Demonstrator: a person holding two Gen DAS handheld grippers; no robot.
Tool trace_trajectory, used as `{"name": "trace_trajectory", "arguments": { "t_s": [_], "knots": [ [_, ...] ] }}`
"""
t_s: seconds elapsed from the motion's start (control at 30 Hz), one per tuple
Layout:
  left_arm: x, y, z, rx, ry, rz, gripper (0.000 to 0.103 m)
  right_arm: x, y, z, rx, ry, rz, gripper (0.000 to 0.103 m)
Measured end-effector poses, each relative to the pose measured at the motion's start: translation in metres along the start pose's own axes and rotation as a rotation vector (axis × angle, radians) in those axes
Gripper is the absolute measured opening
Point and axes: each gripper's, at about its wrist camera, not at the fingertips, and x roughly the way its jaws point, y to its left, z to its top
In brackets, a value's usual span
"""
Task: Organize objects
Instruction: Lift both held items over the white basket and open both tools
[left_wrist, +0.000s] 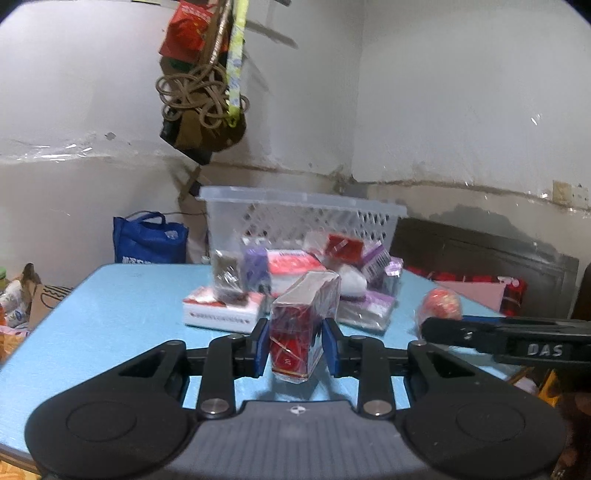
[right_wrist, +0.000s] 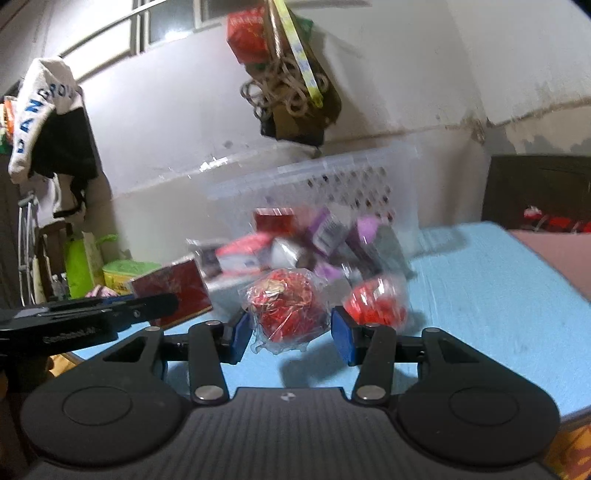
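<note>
My left gripper (left_wrist: 295, 347) is shut on a red box in clear wrap (left_wrist: 301, 317), which stands tilted just above the blue table (left_wrist: 110, 314). From the right wrist view the same red box (right_wrist: 173, 291) shows at the left, behind a left finger (right_wrist: 110, 314). My right gripper (right_wrist: 291, 332) is shut on a red foil ball in crinkled wrap (right_wrist: 288, 306), held clear of the table (right_wrist: 498, 295). That ball (left_wrist: 439, 302) also appears at the right of the left view. A second red ball (right_wrist: 376, 302) lies beside it. Behind stands a clear plastic basket (left_wrist: 303, 201).
A pile of wrapped red, white and purple packets (left_wrist: 295, 266) lies in front of the basket (right_wrist: 314, 166). A blue bag (left_wrist: 147, 240) stands past the table's far left. Ropes and bags (left_wrist: 203, 92) hang on the wall. A dark headboard (left_wrist: 480, 251) is at the right.
</note>
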Motion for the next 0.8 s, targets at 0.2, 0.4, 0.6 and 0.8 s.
{"name": "trace_trajectory", "arguments": {
  "t_s": [0.2, 0.4, 0.6, 0.8],
  "knots": [
    [-0.007, 0.008, 0.015, -0.025, -0.035, 0.011, 0.034, -0.004, 0.002, 0.015, -0.014, -0.032, 0.01, 0.05],
    [-0.01, 0.012, 0.029, -0.035, -0.063, 0.008, 0.034, -0.007, -0.003, 0.027, -0.004, -0.059, 0.016, 0.05],
    [-0.004, 0.013, 0.048, -0.034, -0.077, 0.017, 0.034, -0.009, -0.008, 0.04, -0.02, -0.086, -0.011, 0.05],
    [0.003, 0.009, 0.06, -0.019, -0.085, 0.004, 0.034, -0.011, -0.015, 0.045, -0.026, -0.096, -0.02, 0.05]
  ]
}}
